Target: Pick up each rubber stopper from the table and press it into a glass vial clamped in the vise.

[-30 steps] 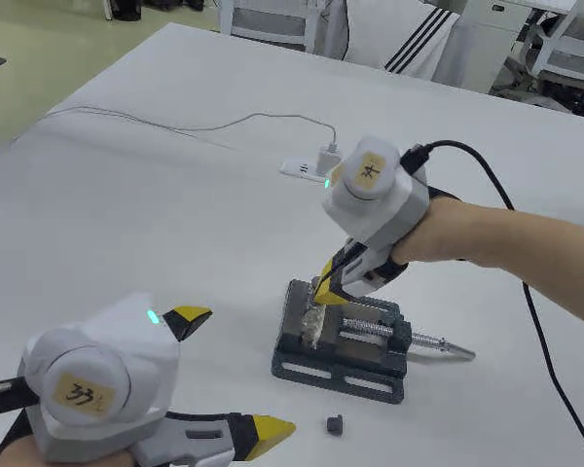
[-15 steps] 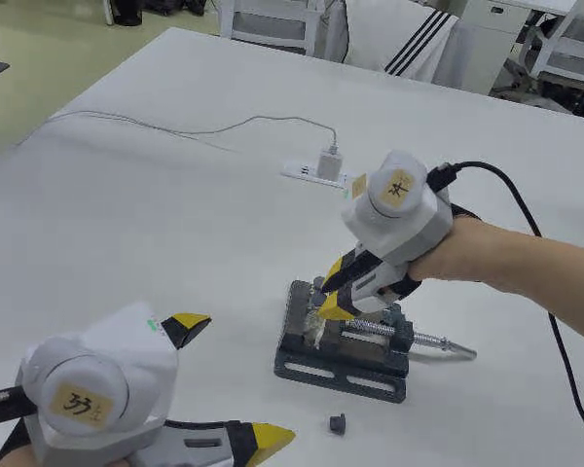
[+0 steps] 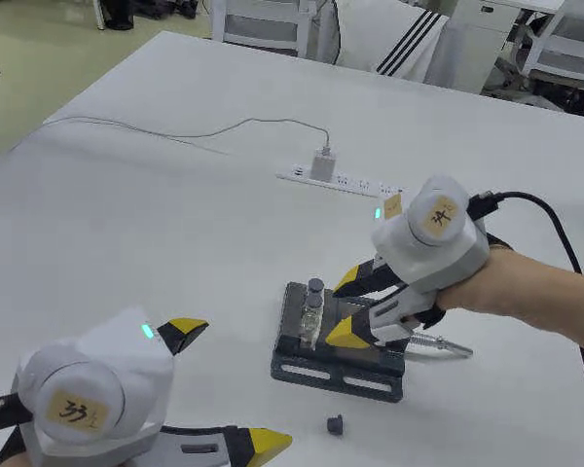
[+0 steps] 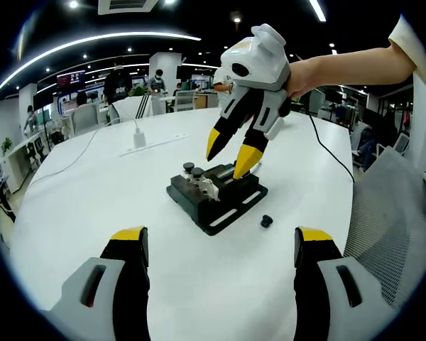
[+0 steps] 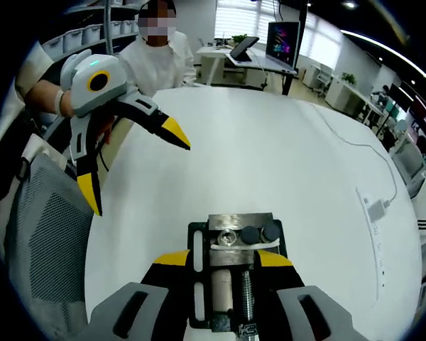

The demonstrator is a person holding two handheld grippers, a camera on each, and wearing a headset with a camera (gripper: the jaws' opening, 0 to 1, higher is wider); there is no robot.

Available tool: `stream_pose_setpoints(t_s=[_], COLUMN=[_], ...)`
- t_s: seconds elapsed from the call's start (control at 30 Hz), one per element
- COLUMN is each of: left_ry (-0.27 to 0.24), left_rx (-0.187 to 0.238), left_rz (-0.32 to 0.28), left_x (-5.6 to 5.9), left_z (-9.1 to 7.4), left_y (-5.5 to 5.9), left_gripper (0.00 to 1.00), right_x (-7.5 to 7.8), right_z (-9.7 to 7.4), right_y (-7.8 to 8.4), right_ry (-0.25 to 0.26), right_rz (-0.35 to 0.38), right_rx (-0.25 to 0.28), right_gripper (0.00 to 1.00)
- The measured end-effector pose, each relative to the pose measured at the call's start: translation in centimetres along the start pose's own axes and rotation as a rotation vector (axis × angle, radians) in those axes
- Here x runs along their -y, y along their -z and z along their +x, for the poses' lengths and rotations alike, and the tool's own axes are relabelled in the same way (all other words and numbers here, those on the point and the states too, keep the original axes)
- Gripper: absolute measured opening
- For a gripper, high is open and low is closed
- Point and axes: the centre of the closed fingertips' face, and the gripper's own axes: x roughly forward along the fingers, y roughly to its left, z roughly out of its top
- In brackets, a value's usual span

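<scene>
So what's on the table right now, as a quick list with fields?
vise: on the white table, clamping glass vials
vials: two capped with dark stoppers, a third vial looks open
loose stopper: on the table beside the vise
right gripper: open, empty, above the vise
left gripper: open, empty, away from the vise
power strip: on the table beyond the vise

Black metal vise (image 5: 231,298) at 6 o'clock clamping glass vials (image 5: 250,235), yellow-tipped fingers (image 5: 172,258) of right gripper (image 5: 224,258) apart beside it, left gripper (image 5: 140,176) at 10 o'clock.
</scene>
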Motion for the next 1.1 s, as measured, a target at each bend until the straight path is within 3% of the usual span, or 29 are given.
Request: stream_pose_setpoints(t_s=[0.33,0.77,0.93,1.1], left_ry=[0.001,0.0,0.002,0.001], left_rx=[-0.006,-0.013,-0.013,-0.013], left_rz=[0.01,0.026,0.029,0.025], left_x=[-0.1,0.2,0.3,0.4], left_z=[-0.3,-0.7,-0.7,-0.7], left_y=[0.1,0.3,0.4,0.5], left_gripper=[0.83,0.82,0.81,0.81], right_x=[-2.2,-5.3,-6.4,-7.6], right_z=[-0.6,-0.9,-0.6,0.3], right_y=[0.4,2.8,3.2,3.7], right_ry=[-0.002,0.002,0.001,-0.015], right_rz=[0.015,0.094,0.12,0.113], right_rx=[0.05,0.11,0.15,0.152], right_gripper=[0.3,0.29,0.26,0.25])
